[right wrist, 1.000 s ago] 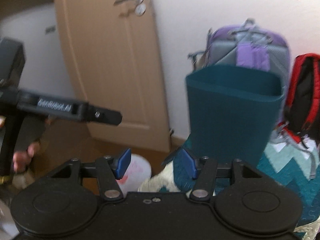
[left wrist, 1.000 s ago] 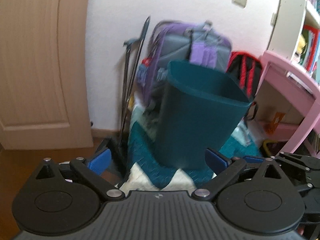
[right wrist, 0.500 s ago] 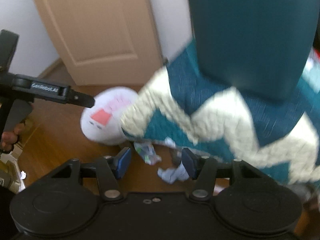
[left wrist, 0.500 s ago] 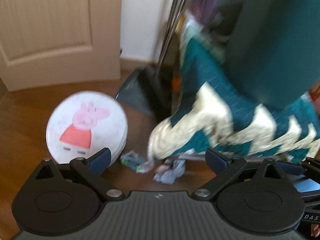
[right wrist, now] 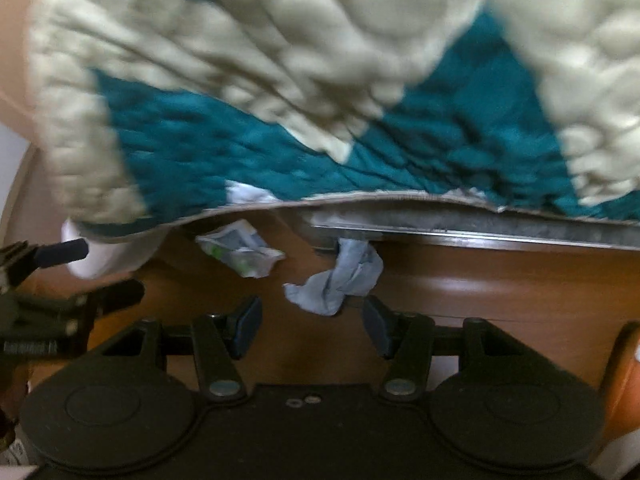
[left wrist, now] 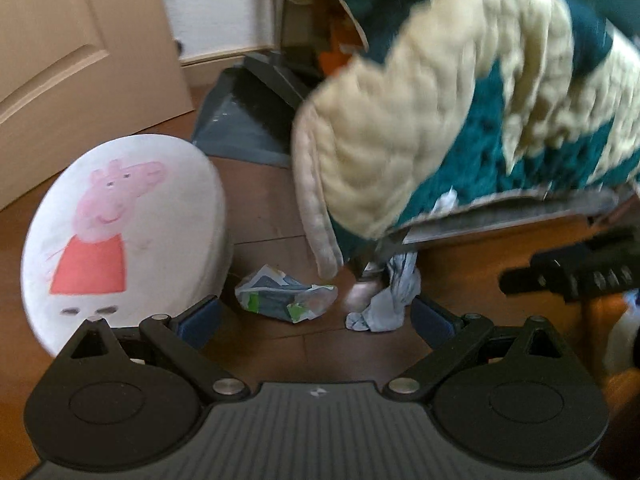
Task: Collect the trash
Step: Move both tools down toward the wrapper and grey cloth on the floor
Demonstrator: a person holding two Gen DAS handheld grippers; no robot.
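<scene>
While both grippers point down at the wooden floor (left wrist: pixel 272 208), the left gripper (left wrist: pixel 316 322) and the right gripper (right wrist: pixel 312 326) stand with jaws apart, holding nothing. A crumpled wrapper (left wrist: pixel 286 294) lies just left of a blue crumpled paper (right wrist: pixel 340 276), which sits under the quilt (left wrist: pixel 440 128) edge. A round stool (left wrist: pixel 124 236) stands left of the wrapper

Left wrist: tilted steeply down, near the floor (left wrist: pixel 260 216).
Right wrist: same tilt, seemingly closer.
Shared: crumpled wrapper (left wrist: pixel 286 296) (right wrist: pixel 240 252), blue rag (left wrist: pixel 386 304) (right wrist: pixel 340 280), quilt edge (left wrist: pixel 400 160) (right wrist: pixel 280 120).
</scene>
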